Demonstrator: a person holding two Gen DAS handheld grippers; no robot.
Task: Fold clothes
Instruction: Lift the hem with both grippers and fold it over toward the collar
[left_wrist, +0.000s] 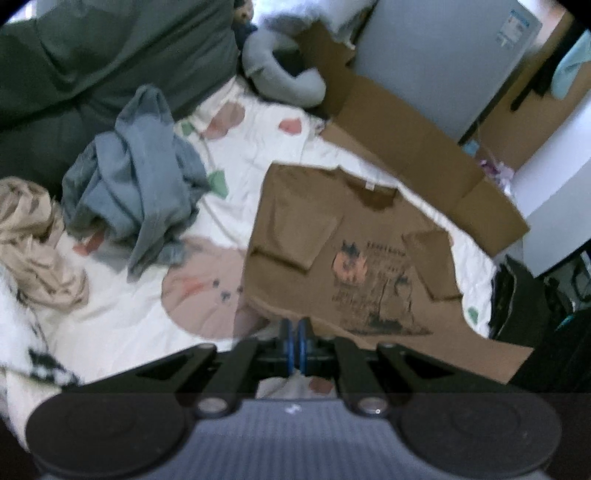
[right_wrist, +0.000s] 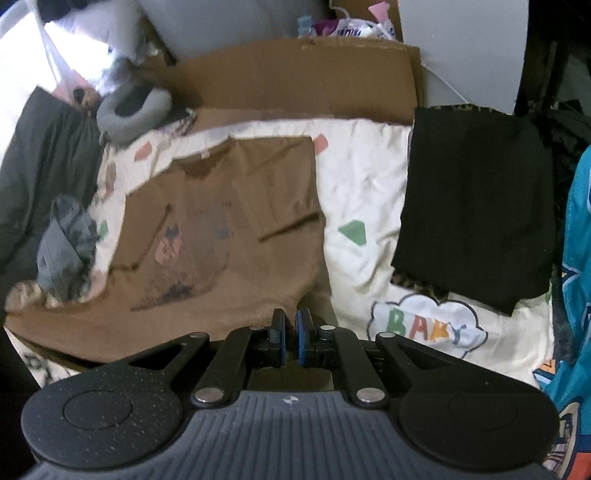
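White bedding (left_wrist: 122, 325) with pink and green shapes covers the bed, and flat cardboard (left_wrist: 417, 147) lies along its far side. Seen from the left wrist, a brown T-shirt (left_wrist: 295, 206) is spread on the bedding with its printed front up and both sleeves folded inward. The left gripper (left_wrist: 294, 332) is at the lower hem of this shirt; its blue pads are pressed almost together, and the hem seems to run between them, though blur makes this uncertain. A crumpled grey-blue garment (left_wrist: 136, 177) lies well to the left, and a beige patterned cloth (left_wrist: 33, 236) is beside it. A grey neck pillow (left_wrist: 280, 70) rests near the head of the bed.

From the right wrist, the same brown T-shirt (right_wrist: 229, 206) fills the middle. The right gripper (right_wrist: 291, 328) pinches the lower corner of the shirt, with brown fabric between its nearly closed pads. To the right, a folded black garment (right_wrist: 476, 214) lies on the bedding (right_wrist: 365, 192), apart from the shirt.
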